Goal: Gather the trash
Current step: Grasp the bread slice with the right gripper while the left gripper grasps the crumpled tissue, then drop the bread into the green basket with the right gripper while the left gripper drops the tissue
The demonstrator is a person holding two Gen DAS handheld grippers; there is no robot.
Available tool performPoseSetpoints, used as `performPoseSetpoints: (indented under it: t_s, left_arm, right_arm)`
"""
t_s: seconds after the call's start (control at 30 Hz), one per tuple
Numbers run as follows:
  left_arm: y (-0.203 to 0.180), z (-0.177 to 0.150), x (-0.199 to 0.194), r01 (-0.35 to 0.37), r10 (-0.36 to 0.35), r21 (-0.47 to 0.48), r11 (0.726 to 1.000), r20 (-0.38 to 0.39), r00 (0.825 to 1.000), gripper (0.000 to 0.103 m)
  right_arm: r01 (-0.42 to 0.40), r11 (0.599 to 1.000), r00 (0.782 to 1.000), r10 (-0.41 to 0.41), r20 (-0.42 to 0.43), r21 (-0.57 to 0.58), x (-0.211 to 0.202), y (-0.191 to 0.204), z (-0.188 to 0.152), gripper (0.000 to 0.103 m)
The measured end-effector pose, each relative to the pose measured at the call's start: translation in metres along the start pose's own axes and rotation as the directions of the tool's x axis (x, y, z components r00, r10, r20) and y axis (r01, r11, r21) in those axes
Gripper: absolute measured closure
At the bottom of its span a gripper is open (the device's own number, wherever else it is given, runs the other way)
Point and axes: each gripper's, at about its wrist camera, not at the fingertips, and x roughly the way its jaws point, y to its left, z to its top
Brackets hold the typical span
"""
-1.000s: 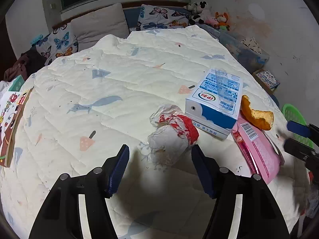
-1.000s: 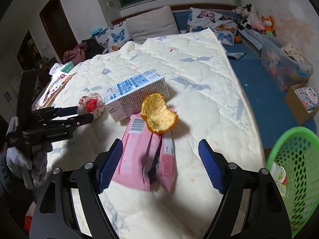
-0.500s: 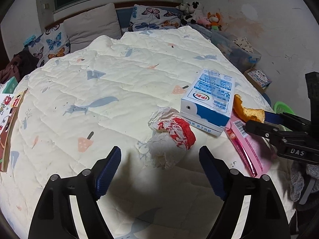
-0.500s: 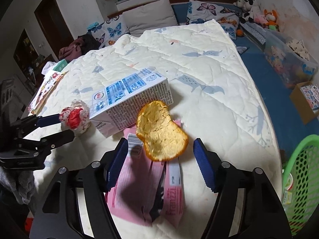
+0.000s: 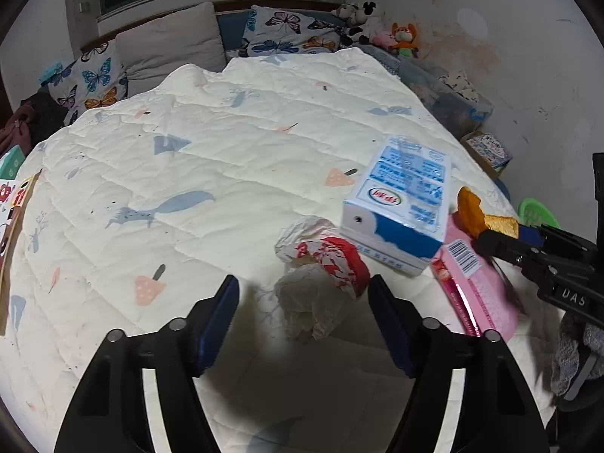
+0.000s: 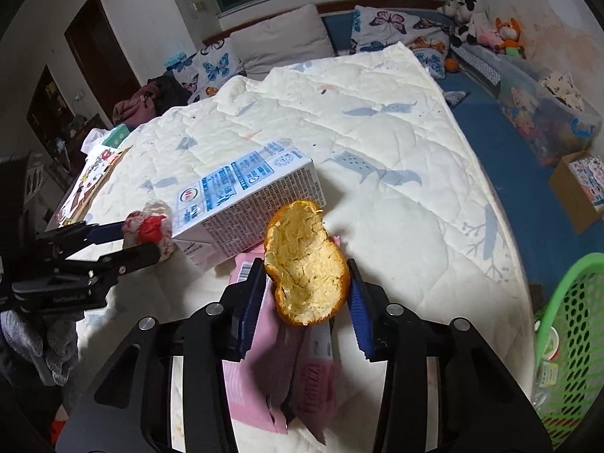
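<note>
My right gripper [image 6: 307, 294] is shut on an orange peel [image 6: 304, 264], held just above pink wrappers [image 6: 298, 370] on the bed; it also shows in the left wrist view [image 5: 502, 230]. My left gripper [image 5: 304, 307] is open, its jaws on either side of a crumpled white and red wrapper [image 5: 321, 275], which also shows in the right wrist view [image 6: 149, 232]. A blue and white milk carton [image 5: 400, 207] lies on its side between the wrapper and the peel. A green trash basket [image 6: 570, 343] stands on the floor at the right of the bed.
The white quilt [image 5: 226, 143] covers the bed. Pillows [image 5: 170, 49] and soft toys [image 5: 377, 26] line the far end. Boxes [image 6: 581, 188] and a plastic bin [image 6: 543, 117] stand on the blue floor along the right wall. Papers [image 5: 11, 204] lie at the left edge.
My right gripper has closed on the orange peel and lifted it off the wrappers. My left gripper has moved forward so its open jaws flank the crumpled wrapper.
</note>
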Motion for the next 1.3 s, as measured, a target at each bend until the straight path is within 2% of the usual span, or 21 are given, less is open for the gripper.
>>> performPoseSetpoints:
  t_s: [0.13, 0.23, 0.57, 0.7, 0.77, 1.03, 1.13, 1.3]
  left_arm:
    - [-0.006, -0.001, -0.002, 0.024, -0.024, 0.021, 0.999, 0.007, 1.000, 0.056]
    - [-0.009, -0.004, -0.006, 0.022, -0.022, 0.028, 0.999, 0.017, 1.000, 0.061]
    - [-0.014, -0.019, -0.044, 0.028, -0.030, 0.040, 0.999, 0.070, 0.997, 0.063]
    - [-0.022, -0.026, -0.067, 0.046, -0.052, 0.061, 0.997, 0.101, 0.994, 0.063]
    - [-0.030, -0.027, -0.077, 0.055, -0.064, 0.076, 0.996, 0.114, 0.991, 0.063]
    - [-0.085, -0.021, -0.097, 0.134, -0.157, 0.173, 0.976, 0.128, 0.979, 0.063]
    - [-0.114, -0.016, -0.096, 0.159, -0.187, 0.216, 0.963, 0.117, 0.975, 0.063]
    - [-0.168, -0.008, -0.088, 0.185, -0.220, 0.300, 0.936, 0.088, 0.971, 0.063]
  right_arm:
    - [-0.012, 1.000, 1.000, 0.012, 0.019, 0.001, -0.013, 0.000, -0.006, 0.064]
    - [-0.022, 1.000, 0.999, 0.022, 0.035, 0.007, -0.023, 0.001, -0.010, 0.064]
    - [-0.027, 0.999, 0.995, 0.025, 0.092, 0.026, -0.071, -0.009, -0.032, 0.064]
    - [0.022, 0.998, 0.994, -0.028, 0.110, 0.054, -0.096, -0.030, -0.045, 0.064]
    - [0.075, 0.994, 0.990, -0.083, 0.113, 0.075, -0.111, -0.048, -0.055, 0.064]
    - [0.235, 0.952, 0.966, -0.251, 0.061, 0.197, -0.149, -0.129, -0.098, 0.064]
    - [0.263, 0.935, 0.959, -0.281, 0.041, 0.238, -0.155, -0.151, -0.115, 0.063]
    - [0.251, 0.914, 0.961, -0.275, 0.031, 0.319, -0.159, -0.182, -0.138, 0.061]
